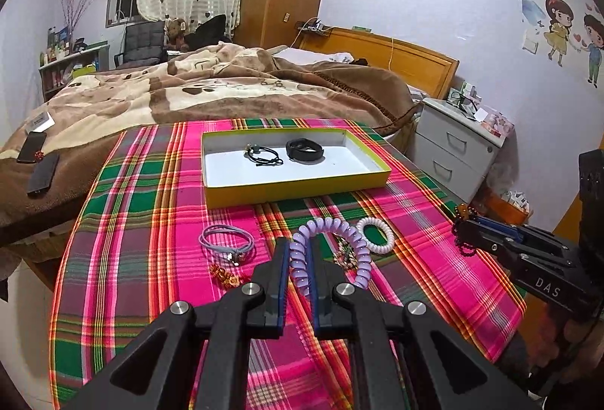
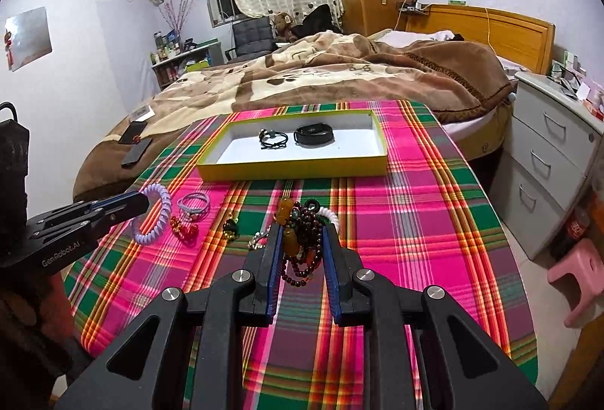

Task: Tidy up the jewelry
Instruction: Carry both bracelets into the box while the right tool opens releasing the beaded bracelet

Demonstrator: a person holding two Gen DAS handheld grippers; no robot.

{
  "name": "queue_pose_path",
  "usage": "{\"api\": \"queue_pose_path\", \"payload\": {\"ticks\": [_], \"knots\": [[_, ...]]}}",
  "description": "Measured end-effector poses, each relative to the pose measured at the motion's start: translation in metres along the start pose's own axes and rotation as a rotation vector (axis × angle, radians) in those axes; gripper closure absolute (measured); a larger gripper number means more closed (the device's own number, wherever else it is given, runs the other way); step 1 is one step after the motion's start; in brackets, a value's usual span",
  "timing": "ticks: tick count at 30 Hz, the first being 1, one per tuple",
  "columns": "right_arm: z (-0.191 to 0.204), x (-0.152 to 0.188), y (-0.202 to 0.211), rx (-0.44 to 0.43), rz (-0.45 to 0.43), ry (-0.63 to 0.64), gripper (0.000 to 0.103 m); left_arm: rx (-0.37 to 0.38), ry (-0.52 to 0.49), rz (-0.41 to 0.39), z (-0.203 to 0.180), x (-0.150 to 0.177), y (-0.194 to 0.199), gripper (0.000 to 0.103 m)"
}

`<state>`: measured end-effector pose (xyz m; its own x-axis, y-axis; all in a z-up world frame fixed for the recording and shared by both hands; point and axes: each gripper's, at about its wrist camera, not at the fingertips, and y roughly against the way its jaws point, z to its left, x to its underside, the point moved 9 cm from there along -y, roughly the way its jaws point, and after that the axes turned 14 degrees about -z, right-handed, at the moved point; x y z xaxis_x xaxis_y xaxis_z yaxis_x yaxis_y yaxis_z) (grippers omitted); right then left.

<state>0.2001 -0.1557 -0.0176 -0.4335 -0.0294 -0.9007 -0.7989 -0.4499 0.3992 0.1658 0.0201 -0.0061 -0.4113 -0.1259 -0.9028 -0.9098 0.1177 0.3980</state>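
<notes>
Left gripper (image 1: 300, 259) pinching lilac coil (image 1: 332, 244); right gripper (image 2: 302, 240) seemingly closed on bead bracelet (image 2: 305, 244). Yellow tray (image 2: 294, 168) far, its near half bare.

Left claw (image 1: 300, 251) grips lilac coil band (image 1: 339, 240); tray (image 1: 294, 189) beyond.

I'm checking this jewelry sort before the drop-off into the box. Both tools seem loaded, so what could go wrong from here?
1. The left tool pinches only one side of the purple coil tie; the free loop could snag the beaded piece beneath it.
2. The dark bead bracelet hangs in loose loops from the right tool and might slip.
3. The yellow box is shallow; a drop could bounce out.
</notes>
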Motion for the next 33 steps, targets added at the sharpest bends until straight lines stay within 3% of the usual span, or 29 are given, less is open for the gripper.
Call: {"api": "queue_pose_path", "payload": {"ticks": [14,33], "knots": [[-0.012,-0.027,-0.041,0.007,-0.014,0.023,0.082,-0.034,-0.037,-0.006,0.022,-0.024,-0.045,0.094],[-0.047,-0.059,-0.152,0.052,0.018,0.088,0.082,-0.119,-0.036,0.029,0.078,-0.059,-0.158,0.094]]}}
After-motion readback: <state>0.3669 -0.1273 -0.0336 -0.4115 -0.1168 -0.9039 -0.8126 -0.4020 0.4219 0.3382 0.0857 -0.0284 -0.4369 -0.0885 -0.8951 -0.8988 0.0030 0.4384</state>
